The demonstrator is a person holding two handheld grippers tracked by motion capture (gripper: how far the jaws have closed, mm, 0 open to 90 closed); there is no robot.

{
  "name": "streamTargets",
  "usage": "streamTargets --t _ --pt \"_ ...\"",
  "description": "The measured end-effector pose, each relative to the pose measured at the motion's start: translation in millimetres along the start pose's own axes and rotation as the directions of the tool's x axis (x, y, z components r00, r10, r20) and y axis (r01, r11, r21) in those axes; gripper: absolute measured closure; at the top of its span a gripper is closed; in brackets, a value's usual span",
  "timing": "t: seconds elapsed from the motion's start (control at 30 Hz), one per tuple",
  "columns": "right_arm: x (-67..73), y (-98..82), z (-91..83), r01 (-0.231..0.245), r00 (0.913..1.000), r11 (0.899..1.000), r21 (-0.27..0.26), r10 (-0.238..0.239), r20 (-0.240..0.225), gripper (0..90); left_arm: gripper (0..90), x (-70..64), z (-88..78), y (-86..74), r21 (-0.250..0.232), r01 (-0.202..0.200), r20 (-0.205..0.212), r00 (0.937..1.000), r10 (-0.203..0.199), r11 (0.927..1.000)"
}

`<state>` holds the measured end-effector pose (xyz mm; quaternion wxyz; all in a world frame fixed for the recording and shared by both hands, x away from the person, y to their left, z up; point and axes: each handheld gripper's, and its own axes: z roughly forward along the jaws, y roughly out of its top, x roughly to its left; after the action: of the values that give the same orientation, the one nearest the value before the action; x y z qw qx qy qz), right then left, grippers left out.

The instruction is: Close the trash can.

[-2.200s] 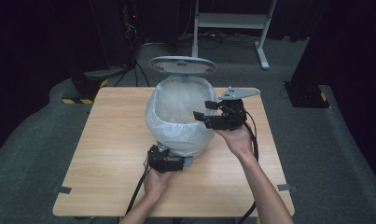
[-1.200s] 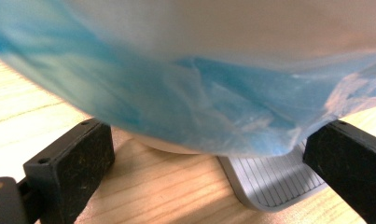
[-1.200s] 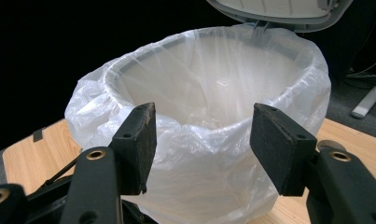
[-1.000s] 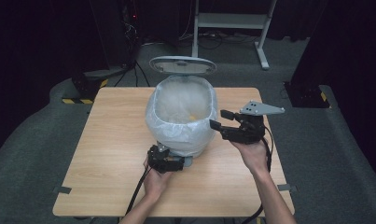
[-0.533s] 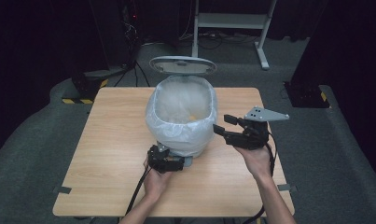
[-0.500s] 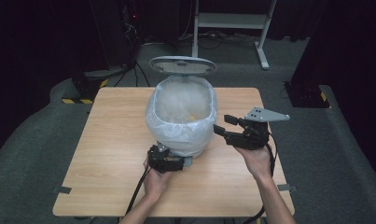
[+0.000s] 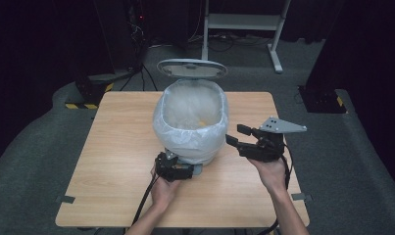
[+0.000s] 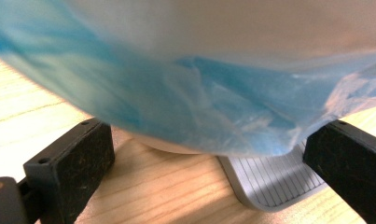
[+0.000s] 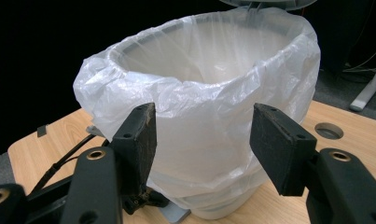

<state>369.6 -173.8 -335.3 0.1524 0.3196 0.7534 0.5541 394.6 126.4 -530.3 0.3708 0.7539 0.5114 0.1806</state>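
Observation:
A pedal bin (image 7: 192, 134) lined with a translucent plastic bag stands mid-table, its grey lid (image 7: 191, 68) tipped up at the back. Something small and yellow lies inside it. My left gripper (image 7: 174, 170) sits low at the bin's front foot, open. Its jaws stand wide apart in the left gripper view, with the bag's hem (image 8: 199, 102) hanging above them and the ribbed grey pedal (image 8: 274, 179) between them. My right gripper (image 7: 236, 135) hovers just right of the bin, pointing at it. It is open and empty, and its jaws frame the bin's side (image 9: 213, 93).
The wooden table (image 7: 116, 147) has a round cable hole (image 9: 329, 130) beyond the bin. Cables trail from both grippers toward the front edge. A white desk frame (image 7: 244, 22) and dark equipment stand on the floor behind the table.
My right gripper has drawn back from over the bin's rim, moving right and toward the person, with its jaws still open. The left gripper and the bin have not moved.

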Motion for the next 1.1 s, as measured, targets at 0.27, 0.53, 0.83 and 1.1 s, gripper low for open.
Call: streamTargets --t 0.27,0.53,0.83,1.1 --pt "-1.0 -8.7 -1.8 -0.011 0.9999 1.000 0.001 0.011 -0.001 41.2 2.1 0.0 0.0 0.0 0.000 0.001 0.000 1.0000 -0.001 1.0000" --pt "-3.0 -22.4 -5.0 -0.030 0.9995 1.000 0.002 0.030 0.011 41.0 2.1 0.0 0.0 0.0 -0.001 0.001 0.000 1.0000 -0.001 1.0000" --pt "-4.6 -40.0 -6.0 -0.053 0.9983 0.999 0.006 0.052 0.025 40.0 2.4 -0.3 -0.2 -0.2 -0.002 0.002 -0.001 1.0000 -0.002 1.0000" --pt "-7.5 -57.8 -5.5 -0.083 0.9961 0.996 0.009 0.083 0.028 39.6 2.5 -0.6 -0.2 -0.3 -0.004 0.006 -0.002 1.0000 -0.006 1.0000"
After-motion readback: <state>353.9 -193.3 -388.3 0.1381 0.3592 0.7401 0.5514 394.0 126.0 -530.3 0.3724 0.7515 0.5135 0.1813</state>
